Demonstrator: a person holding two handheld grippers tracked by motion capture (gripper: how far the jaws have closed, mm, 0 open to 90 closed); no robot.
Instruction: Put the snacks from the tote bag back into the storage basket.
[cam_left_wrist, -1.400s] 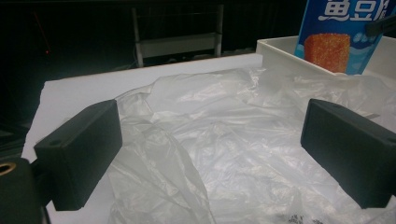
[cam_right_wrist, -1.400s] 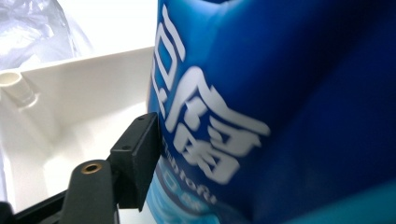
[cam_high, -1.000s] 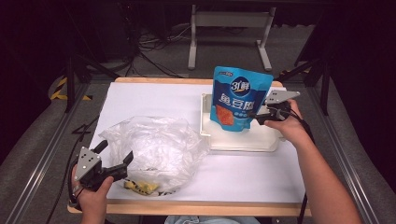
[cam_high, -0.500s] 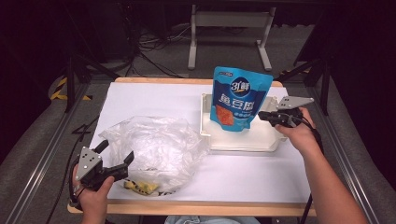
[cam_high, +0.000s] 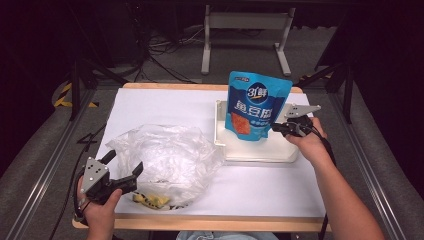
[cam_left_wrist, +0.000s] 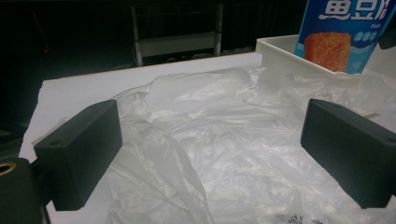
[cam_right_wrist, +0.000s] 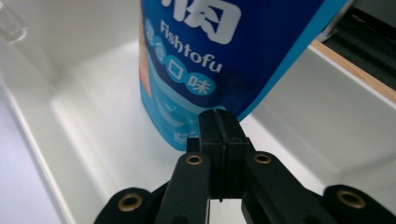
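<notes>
2 hand-held grippers work at a white-covered table (cam_high: 165, 107). Half a second ago the right gripper (cam_high: 278, 128) stood a little off the right edge of a blue snack pouch (cam_high: 256, 107); now it has moved back in against the pouch's lower right corner. A second ago it was also at that edge. This small out-and-in shift reads as a re-grip, so the pouch is probably being steadied or about to be moved rather than left alone.

The pouch stands upright in a white tray (cam_high: 250, 150) on the right half of the table, leaning slightly toward the far side. In the right gripper view the pouch (cam_right_wrist: 224, 60), printed "Fishtofu", rises above the tray floor (cam_right_wrist: 93, 121), and the right gripper (cam_right_wrist: 219, 122) has its 2 black jaws pressed flat together with no visible gap, their tips at the pouch's bottom corner. Whether a sliver of the pouch seam is pinched between them cannot be told.

The left gripper (cam_high: 123, 167) has not moved. It sits at the near left corner, jaws spread wide, at the near edge of a crumpled clear plastic bag (cam_high: 160, 155). In the left gripper view the bag (cam_left_wrist: 210, 140) lies between and beyond the 2 open jaws, and nothing is gripped. Some small yellow items (cam_high: 150, 200) show through the bag's near edge.
</notes>
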